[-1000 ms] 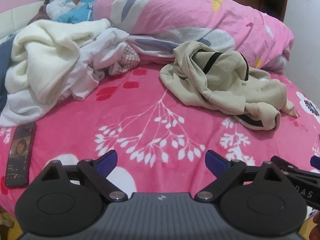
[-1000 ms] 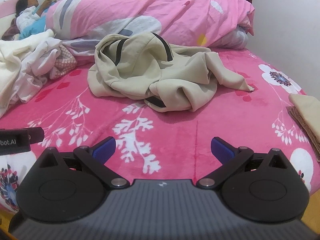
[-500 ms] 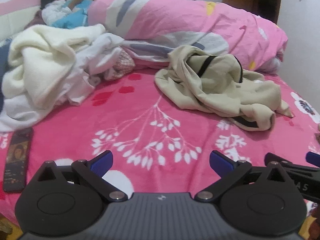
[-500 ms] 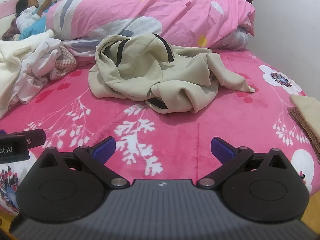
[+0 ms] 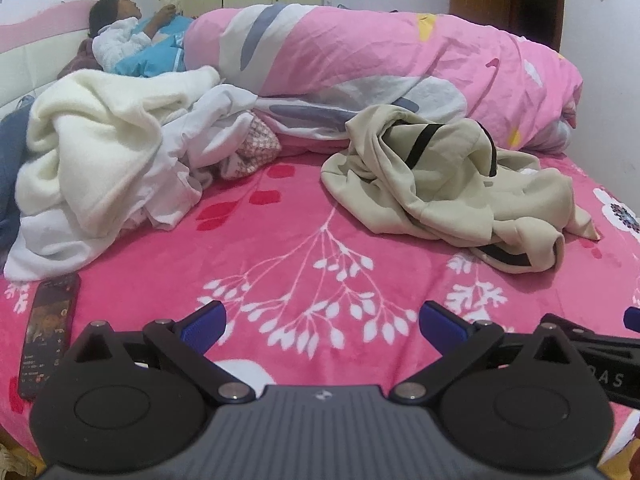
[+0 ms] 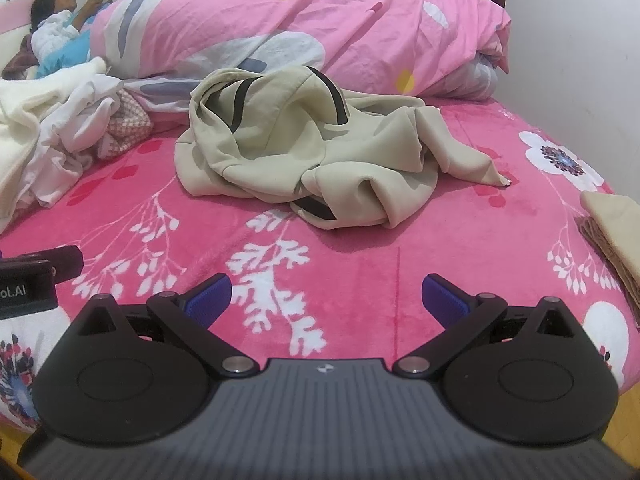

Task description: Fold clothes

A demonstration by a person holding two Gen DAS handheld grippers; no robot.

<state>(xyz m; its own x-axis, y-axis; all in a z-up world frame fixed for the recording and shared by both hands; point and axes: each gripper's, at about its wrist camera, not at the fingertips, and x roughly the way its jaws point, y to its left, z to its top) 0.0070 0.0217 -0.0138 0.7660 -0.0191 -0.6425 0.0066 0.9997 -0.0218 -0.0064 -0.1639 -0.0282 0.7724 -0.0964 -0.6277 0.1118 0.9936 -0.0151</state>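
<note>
The left gripper (image 5: pixel 320 326) is spread wide, both blue-tipped fingers apart and holding nothing, positioned over the near edge of the pink floral bedspread (image 5: pixel 280 240). The right gripper (image 6: pixel 326 296) is likewise spread wide and empty, at the near edge of the same bedspread. Part of each gripper appears at the side of the other's view; the two are side by side.

The beige hoodie (image 6: pixel 304 148), crumpled, with black stripe trim, lies on the bedspread beyond both grippers, well apart from either. It sits far and right in the left wrist view, far and centre in the right wrist view.

A phone (image 5: pixel 48 332) lies flat at the near left edge. A heap of cream and white clothes (image 5: pixel 100 160) occupies the far left. A rolled pink quilt (image 6: pixel 300 28) runs along the far side, just behind the hoodie. A person (image 5: pixel 132 46) reclines at the far left. Folded beige cloth (image 6: pixel 612 224) rests at the right edge.
</note>
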